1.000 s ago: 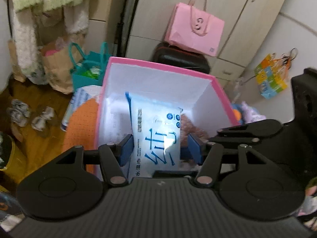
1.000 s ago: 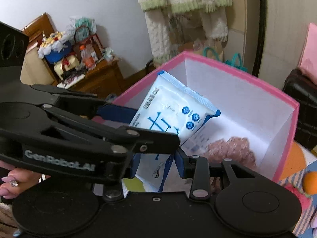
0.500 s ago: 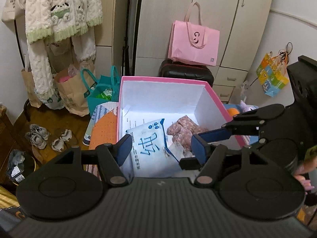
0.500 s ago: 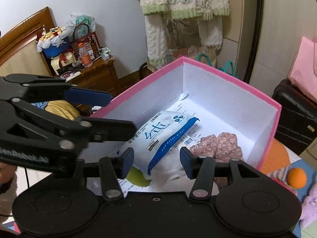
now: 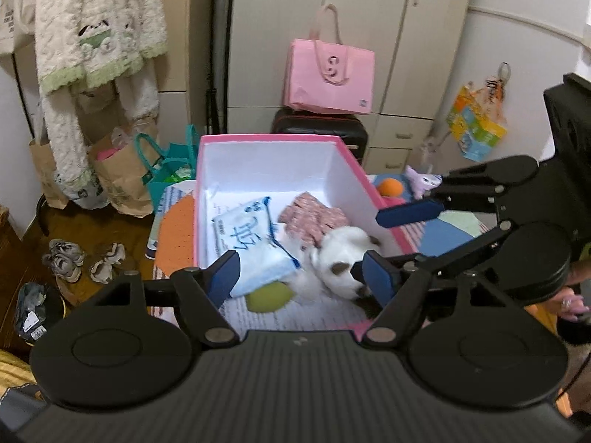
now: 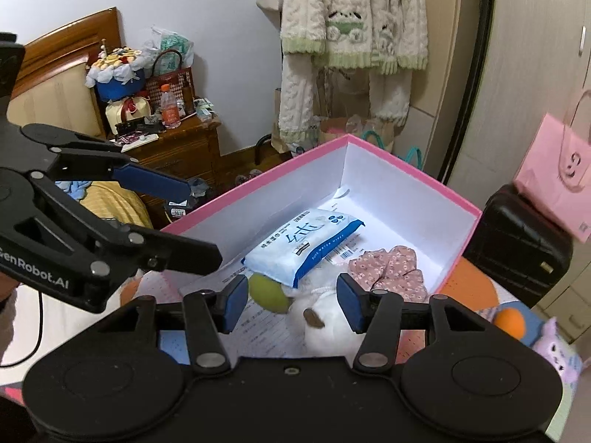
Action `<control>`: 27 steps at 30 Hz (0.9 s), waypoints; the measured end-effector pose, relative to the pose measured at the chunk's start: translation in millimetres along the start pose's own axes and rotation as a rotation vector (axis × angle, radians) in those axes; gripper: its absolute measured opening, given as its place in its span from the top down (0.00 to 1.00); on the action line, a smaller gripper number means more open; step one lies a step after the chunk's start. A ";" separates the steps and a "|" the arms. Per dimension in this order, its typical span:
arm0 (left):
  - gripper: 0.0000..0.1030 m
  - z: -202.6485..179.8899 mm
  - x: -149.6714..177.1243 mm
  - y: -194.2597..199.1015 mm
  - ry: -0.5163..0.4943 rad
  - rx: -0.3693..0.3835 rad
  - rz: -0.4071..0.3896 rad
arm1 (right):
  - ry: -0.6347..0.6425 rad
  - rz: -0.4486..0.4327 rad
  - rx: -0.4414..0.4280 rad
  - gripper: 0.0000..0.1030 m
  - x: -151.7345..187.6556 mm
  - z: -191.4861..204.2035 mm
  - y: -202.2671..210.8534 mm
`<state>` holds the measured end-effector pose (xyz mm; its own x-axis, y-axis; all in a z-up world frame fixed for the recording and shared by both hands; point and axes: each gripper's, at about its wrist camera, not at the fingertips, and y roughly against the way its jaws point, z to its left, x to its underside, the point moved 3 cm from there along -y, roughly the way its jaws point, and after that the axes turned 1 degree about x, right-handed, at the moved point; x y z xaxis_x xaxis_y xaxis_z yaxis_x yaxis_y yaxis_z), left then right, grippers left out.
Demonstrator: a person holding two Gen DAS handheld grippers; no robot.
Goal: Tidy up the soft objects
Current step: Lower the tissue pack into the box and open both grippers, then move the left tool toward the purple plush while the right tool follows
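A pink box [image 5: 354, 164] [image 6: 458, 203] with white inside holds a blue-and-white wet-wipes pack [image 5: 255, 243] [image 6: 303, 243], a floral pink cloth [image 5: 314, 217] [image 6: 388, 269], a white plush toy [image 5: 343, 258] [image 6: 325, 317] and a green ball [image 5: 267, 295] [image 6: 267, 291]. The pack lies flat, partly over the ball. My left gripper [image 5: 299, 280] is open and empty above the box's near end. My right gripper [image 6: 291, 301] is open and empty over the plush. Each gripper shows in the other's view.
An orange ball [image 5: 391, 186] [image 6: 509, 323] and a purple plush [image 5: 421, 182] [image 6: 557, 350] lie on the patterned mat right of the box. A black suitcase [image 5: 321, 125] with a pink bag [image 5: 330, 74] stands behind. Paper bags [image 5: 122, 173] and shoes [image 5: 66, 258] are at left.
The wipes pack was let go by the left gripper and dropped flat into the box. Both grippers have pulled back and up from the box.
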<state>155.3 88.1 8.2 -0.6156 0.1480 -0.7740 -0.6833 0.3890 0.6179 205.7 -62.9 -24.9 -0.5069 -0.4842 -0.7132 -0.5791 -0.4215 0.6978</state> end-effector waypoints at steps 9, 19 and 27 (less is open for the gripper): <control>0.23 -35.9 15.7 34.6 -0.056 0.080 0.026 | 0.036 -0.042 0.036 0.41 16.3 13.0 49.2; 0.19 -79.4 31.0 57.0 -0.125 0.135 0.060 | 0.023 -0.078 0.047 0.39 56.2 11.7 110.2; 0.13 -124.2 37.3 54.6 -0.213 0.172 0.064 | -0.004 -0.119 0.101 0.33 96.5 -3.8 152.8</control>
<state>46.3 1.9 30.2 -0.5465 0.3575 -0.7573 -0.5579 0.5191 0.6476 70.8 -176.9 13.1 -0.4333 -0.4325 -0.7907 -0.6966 -0.3960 0.5983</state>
